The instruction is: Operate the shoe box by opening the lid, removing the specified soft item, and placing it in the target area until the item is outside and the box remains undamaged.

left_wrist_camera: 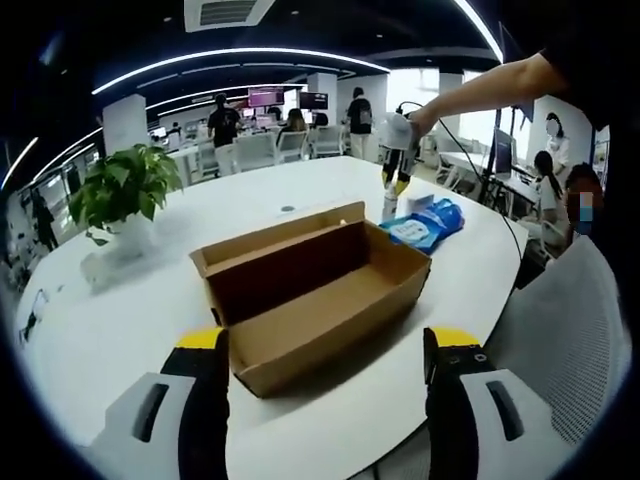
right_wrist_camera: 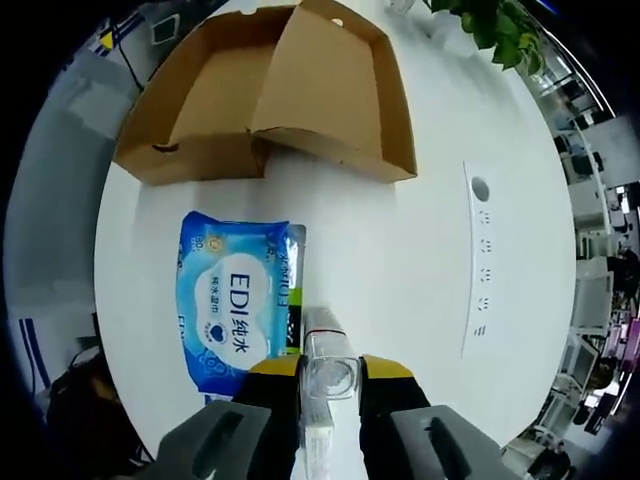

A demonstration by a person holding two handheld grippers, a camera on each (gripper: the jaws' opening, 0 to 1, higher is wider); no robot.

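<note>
1. The shoe box (left_wrist_camera: 318, 296) sits open on the white table (left_wrist_camera: 120, 330), its lid (right_wrist_camera: 335, 95) folded back and standing up along the far side in the left gripper view. What shows of the inside is bare cardboard.
2. The soft item, a blue pack of wipes (right_wrist_camera: 238, 300), lies flat on the table outside the box, just beside one short end of it. In the left gripper view the pack (left_wrist_camera: 425, 224) is at the far right of the box.
3. The right gripper (right_wrist_camera: 330, 375) has its jaws pressed onto a clear plastic bottle (right_wrist_camera: 328, 380), pinching it. The bottle touches or overlaps the edge of the pack nearest the camera; I cannot tell whether it rests on the table.
4. In the left gripper view that same gripper (left_wrist_camera: 397, 180) hangs from a person's outstretched arm (left_wrist_camera: 480, 90), above the pack.
5. The left gripper (left_wrist_camera: 328, 370) has its jaws spread wide and holds nothing. It hovers on the near side of the box, apart from it.
6. A potted plant (left_wrist_camera: 122, 195) stands on the table to the left of the box, well apart from it.
7. A strip of sockets (right_wrist_camera: 480, 260) is set into the tabletop, with a small round opening (right_wrist_camera: 481, 189) at one end.
8. A mesh office chair (left_wrist_camera: 570, 340) stands at the near right edge of the table.
9. Far behind, people stand and sit among desks and screens.
</note>
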